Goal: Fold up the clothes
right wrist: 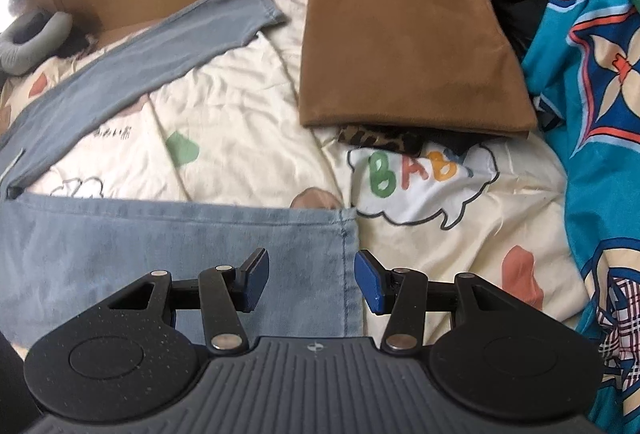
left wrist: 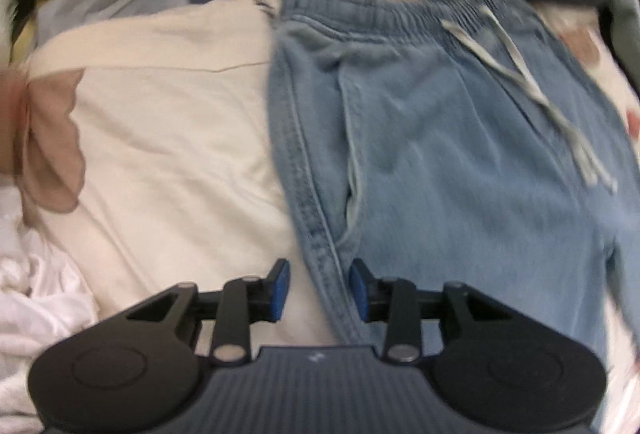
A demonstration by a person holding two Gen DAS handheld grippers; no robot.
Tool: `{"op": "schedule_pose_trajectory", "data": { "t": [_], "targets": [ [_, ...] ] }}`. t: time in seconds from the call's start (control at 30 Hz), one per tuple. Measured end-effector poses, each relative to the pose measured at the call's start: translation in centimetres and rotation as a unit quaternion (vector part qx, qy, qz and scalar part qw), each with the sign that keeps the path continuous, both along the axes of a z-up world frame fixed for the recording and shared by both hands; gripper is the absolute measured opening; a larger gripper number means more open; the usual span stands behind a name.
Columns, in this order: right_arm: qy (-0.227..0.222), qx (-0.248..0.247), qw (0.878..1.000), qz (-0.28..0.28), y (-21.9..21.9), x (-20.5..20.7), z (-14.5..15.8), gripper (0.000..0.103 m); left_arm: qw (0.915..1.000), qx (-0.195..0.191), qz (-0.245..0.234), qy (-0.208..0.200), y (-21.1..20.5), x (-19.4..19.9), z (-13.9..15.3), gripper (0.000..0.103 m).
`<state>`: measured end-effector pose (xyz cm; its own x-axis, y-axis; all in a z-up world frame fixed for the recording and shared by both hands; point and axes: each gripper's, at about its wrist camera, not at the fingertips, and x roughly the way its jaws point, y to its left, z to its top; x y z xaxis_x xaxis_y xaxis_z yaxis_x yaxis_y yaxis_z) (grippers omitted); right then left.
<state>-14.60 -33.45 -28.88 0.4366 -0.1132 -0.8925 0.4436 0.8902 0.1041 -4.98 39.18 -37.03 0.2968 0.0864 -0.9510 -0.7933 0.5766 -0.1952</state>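
Under the folded brown cloth [right wrist: 408, 45], a leopard-print piece [right wrist: 380, 141] barely shows.

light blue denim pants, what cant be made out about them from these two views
- Left wrist view: the light blue denim pants are motion-blurred, and the left gripper body covers their lower part.
- Right wrist view: the nearer leg hem runs under the right gripper, and the left edge cuts it off.
- Under the folded brown cloth: only a leopard-print edge shows.
- No view shows the pants whole.
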Motion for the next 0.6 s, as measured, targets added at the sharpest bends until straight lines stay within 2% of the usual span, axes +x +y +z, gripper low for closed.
{"op": "schedule_pose_trajectory", "data": {
  "t": [0.1, 0.2, 0.23, 0.27, 0.37, 0.47, 0.6],
  "targets": [
    [0.006, 0.000, 1.000, 0.007, 0.4, -0.1, -0.4, 0.054, 0.9998, -0.004, 0.017, -0.011, 0.4, -0.3, -0.1, 0.037],
    [0.013, 0.001, 1.000, 0.010, 0.7, -0.3, -0.7, 0.054, 0.9975, -0.019, 0.061, -0.030, 1.0, -1.0, -0.4, 0.036],
    [0.015, 0.001, 1.000, 0.011, 0.8, -0.4, -0.8, 0.054, 0.9959, -0.027, 0.078, -0.036, 1.1, -1.3, -0.5, 0.033],
    [0.017, 0.001, 1.000, 0.012, 0.8, -0.5, -0.9, 0.054, 0.9946, -0.034, 0.088, -0.043, 1.2, -1.4, -0.7, 0.024],
    [0.019, 0.001, 1.000, 0.014, 1.0, -0.7, -1.0, 0.054, 0.9942, -0.031, 0.089, -0.052, 1.0, -1.6, -0.4, 0.016],
    [0.021, 0.002, 1.000, 0.016, 1.2, -0.8, -1.4, 0.054, 0.9942, -0.030, 0.088, -0.055, 0.9, -2.0, 0.0, 0.015],
    [0.021, 0.011, 1.000, 0.019, 1.4, -1.0, -2.1, 0.054, 0.9969, -0.028, 0.063, -0.039, 1.0, -1.3, 0.8, 0.015]
  ]
}}
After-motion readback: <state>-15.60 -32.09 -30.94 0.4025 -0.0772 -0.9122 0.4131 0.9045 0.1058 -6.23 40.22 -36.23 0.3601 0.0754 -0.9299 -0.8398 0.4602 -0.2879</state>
